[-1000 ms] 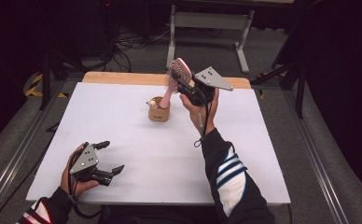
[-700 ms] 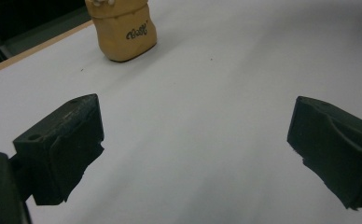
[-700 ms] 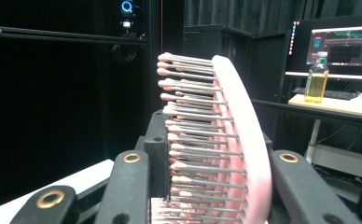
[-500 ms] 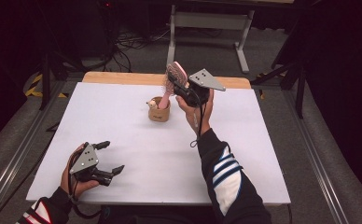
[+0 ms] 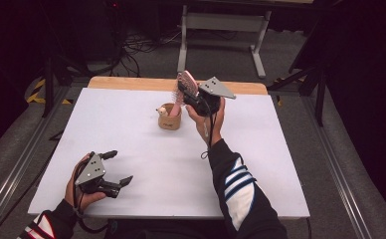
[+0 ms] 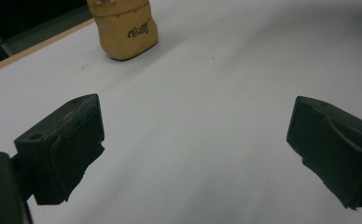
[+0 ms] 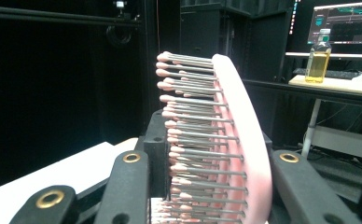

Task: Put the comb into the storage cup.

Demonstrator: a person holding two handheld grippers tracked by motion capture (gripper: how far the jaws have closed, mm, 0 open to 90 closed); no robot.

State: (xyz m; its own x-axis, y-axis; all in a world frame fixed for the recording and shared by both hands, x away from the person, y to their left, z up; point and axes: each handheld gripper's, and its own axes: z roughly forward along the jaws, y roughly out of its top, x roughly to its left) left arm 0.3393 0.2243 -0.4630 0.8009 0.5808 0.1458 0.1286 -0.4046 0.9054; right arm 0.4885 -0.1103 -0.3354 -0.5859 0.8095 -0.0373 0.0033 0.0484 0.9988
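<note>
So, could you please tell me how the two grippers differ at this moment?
The right gripper is raised above the cup, shut on the pink hairbrush; the left gripper sits low at the table's near edge, open and holding nothing. Both have black fingers and a grey plate on top.

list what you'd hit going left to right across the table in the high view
left gripper, jaws apart, at the near left → small tan cup → pink hairbrush with its handle down in the cup → right gripper clamped on the brush head
</note>
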